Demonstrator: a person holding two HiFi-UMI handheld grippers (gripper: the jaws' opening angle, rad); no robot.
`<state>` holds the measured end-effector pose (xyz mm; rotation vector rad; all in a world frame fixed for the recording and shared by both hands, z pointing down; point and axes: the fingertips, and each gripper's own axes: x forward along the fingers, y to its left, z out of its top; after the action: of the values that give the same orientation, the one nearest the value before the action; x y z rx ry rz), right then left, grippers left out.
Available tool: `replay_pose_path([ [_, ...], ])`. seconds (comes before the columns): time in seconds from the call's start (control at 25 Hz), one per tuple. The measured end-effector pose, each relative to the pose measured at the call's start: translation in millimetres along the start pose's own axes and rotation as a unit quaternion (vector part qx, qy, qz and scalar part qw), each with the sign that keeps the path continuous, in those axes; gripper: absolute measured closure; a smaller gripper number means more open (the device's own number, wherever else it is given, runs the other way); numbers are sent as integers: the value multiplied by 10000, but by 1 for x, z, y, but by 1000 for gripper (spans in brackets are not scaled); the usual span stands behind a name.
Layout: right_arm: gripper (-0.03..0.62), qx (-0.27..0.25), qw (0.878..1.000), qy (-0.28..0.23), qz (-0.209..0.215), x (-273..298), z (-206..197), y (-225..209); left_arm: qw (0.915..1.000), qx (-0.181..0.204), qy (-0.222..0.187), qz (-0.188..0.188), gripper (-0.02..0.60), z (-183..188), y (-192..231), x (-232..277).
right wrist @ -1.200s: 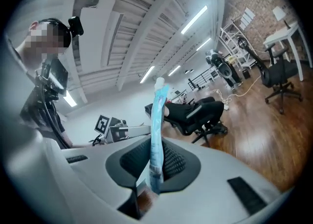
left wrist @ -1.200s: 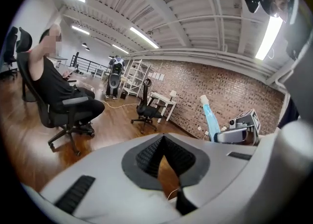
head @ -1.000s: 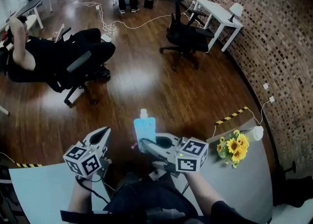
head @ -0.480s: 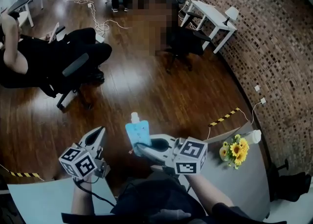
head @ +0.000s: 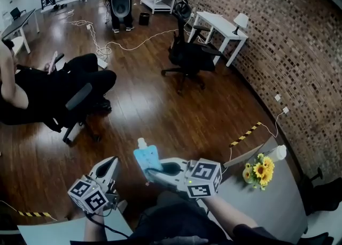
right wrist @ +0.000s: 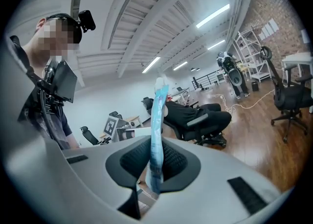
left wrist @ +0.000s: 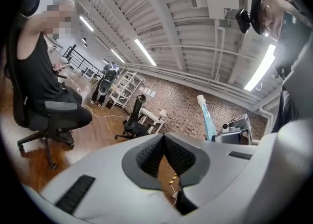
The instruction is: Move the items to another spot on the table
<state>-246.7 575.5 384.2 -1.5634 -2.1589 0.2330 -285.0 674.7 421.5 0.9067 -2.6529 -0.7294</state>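
Now the blue pouch (head: pixel 145 158) is pinched by the right gripper (head: pixel 152 170) at lower centre, lower than a second ago; the left gripper (head: pixel 109 163) is pressed together, empty. Only in the head view are sunflowers (head: pixel 259 170) seen.

Upright blue pouch (right wrist: pixel 157 115) between right tongs (right wrist: pixel 155 145)

Left claw (head: pixel 109 165) shut, empty, pointing level. Right claw (head: pixel 151 170) clamped on blue pouch (head: pixel 145 158), tilted slightly down.
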Motion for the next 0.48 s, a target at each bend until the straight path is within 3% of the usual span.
replay_pose_path([
  [0.2,551,109,9996,-83,-262,-8,-1,-18,9997,-146,183,-16,583,-5,5,17],
  [0.48,551,272,9986,-299,-344,-21,8,-57,9985,141,507,145,584,-2,9,58],
])
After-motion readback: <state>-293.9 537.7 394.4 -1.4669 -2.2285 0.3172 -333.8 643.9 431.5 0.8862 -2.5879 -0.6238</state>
